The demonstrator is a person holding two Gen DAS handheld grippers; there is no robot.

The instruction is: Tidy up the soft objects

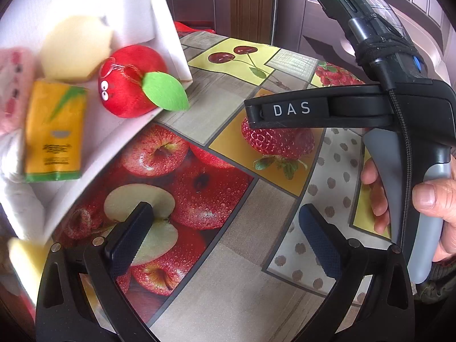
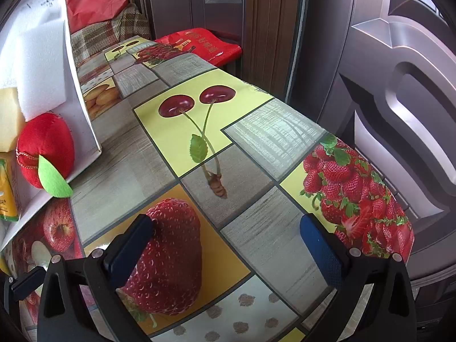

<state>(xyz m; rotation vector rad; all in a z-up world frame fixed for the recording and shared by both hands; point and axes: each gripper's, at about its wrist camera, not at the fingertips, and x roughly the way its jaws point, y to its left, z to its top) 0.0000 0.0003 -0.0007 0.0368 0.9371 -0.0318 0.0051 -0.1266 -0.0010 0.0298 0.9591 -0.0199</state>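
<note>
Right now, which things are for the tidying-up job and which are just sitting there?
For the job:
- plush apple
- yellow sponge
- tissue pack
- pink plush toy
- white box holding them
- left gripper and right gripper, both open, holding nothing

Just lying about:
- fruit-print tablecloth
- red bag
- door

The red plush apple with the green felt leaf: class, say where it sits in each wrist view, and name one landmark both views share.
Left wrist view: the red plush apple with the green felt leaf sits upper left, inside the white box.
Right wrist view: the apple sits at the left edge, middle height.
Shared landmark: the printed twin cherries on the tablecloth.
</note>
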